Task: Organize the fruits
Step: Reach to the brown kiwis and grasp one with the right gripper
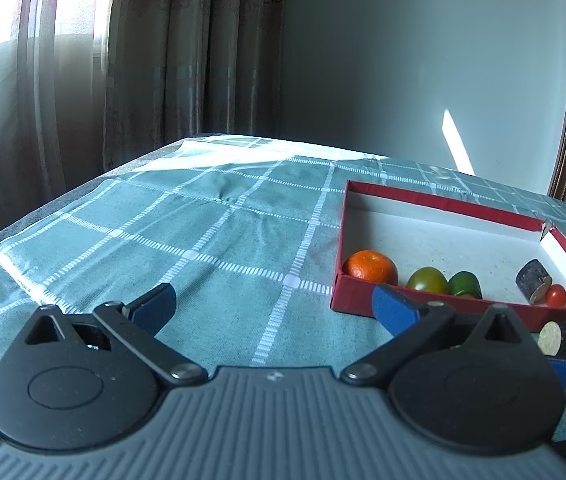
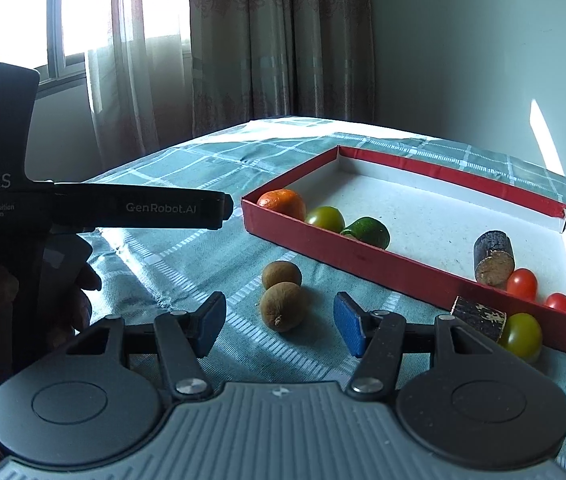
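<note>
A red box (image 2: 347, 250) with a white floor sits on the checked cloth. It holds an orange (image 2: 283, 203), a yellow-green tomato (image 2: 326, 219), a green fruit (image 2: 367, 231), a dark cut stub (image 2: 493, 258) and two red cherry tomatoes (image 2: 522, 283). Two brown kiwis (image 2: 283, 306) lie on the cloth in front of the box, just ahead of my open, empty right gripper (image 2: 279, 326). Another cut stub (image 2: 479, 317) and a yellow-green tomato (image 2: 521, 336) lie by the box's near right corner. My left gripper (image 1: 273, 306) is open and empty, left of the box (image 1: 353, 292).
The teal checked cloth (image 1: 203, 240) covers the table, whose far edge meets curtains (image 1: 187, 52) and a grey wall. The left gripper's black body (image 2: 95, 208) reaches in from the left of the right wrist view, near the box's corner.
</note>
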Motion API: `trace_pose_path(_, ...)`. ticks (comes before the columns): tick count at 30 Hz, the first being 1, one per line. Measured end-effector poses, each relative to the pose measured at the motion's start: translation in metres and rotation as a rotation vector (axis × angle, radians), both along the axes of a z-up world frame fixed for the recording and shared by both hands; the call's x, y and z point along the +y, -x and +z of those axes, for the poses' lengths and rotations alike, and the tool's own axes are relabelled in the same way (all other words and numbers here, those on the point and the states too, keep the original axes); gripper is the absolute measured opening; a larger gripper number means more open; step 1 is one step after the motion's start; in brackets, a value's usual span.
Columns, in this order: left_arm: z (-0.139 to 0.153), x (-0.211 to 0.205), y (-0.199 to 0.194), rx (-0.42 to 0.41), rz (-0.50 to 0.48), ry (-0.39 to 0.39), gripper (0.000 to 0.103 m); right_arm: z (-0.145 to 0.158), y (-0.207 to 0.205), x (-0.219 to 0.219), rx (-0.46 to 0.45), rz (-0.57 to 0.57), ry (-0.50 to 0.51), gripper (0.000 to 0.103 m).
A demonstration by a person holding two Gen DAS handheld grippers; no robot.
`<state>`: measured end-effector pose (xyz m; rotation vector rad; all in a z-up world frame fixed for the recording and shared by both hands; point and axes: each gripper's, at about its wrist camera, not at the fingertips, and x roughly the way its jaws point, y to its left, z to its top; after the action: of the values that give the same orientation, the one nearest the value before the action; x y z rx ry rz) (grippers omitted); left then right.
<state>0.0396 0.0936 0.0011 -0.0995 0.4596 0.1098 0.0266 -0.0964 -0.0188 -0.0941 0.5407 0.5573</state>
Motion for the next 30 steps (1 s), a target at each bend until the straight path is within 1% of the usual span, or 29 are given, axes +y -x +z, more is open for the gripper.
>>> trace_pose_path(2,0.0,0.0,0.0,0.002,-0.001,0.001,0.103,-0.001,-0.004,0.003,0.006,-0.001,0.013,0.058)
trace_pose_path(3,0.0,0.0,-0.001,0.004,-0.001,0.002,0.103,-0.001,-0.006,0.005,0.013,-0.001,0.021,0.056)
trace_pose_path(5,-0.001,0.0,-0.001,0.006,-0.001,0.002,0.103,-0.004,-0.011,0.006,0.04,-0.003,0.037,0.043)
trace_pose_path(7,-0.001,0.001,-0.001,0.008,-0.001,0.002,0.103,-0.006,-0.013,0.006,0.059,-0.004,0.042,0.036)
trace_pose_path(9,-0.002,0.0,-0.002,0.011,-0.002,0.0,0.103,-0.005,-0.013,0.005,0.06,-0.007,0.037,0.03)
trace_pose_path(11,-0.002,0.0,-0.003,0.014,-0.002,-0.003,0.103,-0.005,-0.013,0.004,0.061,-0.011,0.033,0.028)
trace_pose_path(17,-0.003,0.0,-0.004,0.019,-0.002,-0.005,0.103,-0.003,-0.01,0.0,0.054,-0.019,0.011,0.027)
trace_pose_path(24,-0.003,-0.001,-0.004,0.018,-0.002,-0.006,0.103,0.003,0.005,-0.017,0.019,-0.04,-0.019,0.027)
trace_pose_path(26,-0.003,-0.001,-0.004,0.018,-0.001,-0.006,0.103,0.007,0.008,-0.023,0.009,-0.05,-0.026,0.027)
trace_pose_path(30,-0.004,0.0,-0.004,0.019,0.0,-0.008,0.103,0.024,0.006,-0.037,-0.036,-0.087,-0.054,0.027)
